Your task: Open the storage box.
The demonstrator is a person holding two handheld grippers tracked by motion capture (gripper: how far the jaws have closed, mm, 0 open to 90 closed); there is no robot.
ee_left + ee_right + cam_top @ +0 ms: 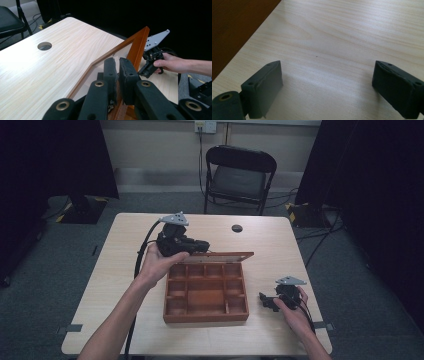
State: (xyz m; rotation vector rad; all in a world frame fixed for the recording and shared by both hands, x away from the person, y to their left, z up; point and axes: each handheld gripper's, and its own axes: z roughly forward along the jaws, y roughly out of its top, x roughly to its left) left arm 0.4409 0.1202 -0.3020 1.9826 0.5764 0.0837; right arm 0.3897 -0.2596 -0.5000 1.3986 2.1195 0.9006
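Observation:
A brown wooden box with several compartments sits in the middle of the table, its lid raised at the far side. My left gripper is at the lid's left end. In the left gripper view, this left gripper is shut on the lid's frame, which runs between the jaws. My right gripper rests low on the table just right of the box. Its jaws stand wide apart in the right gripper view, the gripper empty over bare wood, with the box's side at the left.
The light wooden table has a round cable hole near its far edge. A black folding chair stands beyond the table. Black stands and cables lie on the floor at both sides.

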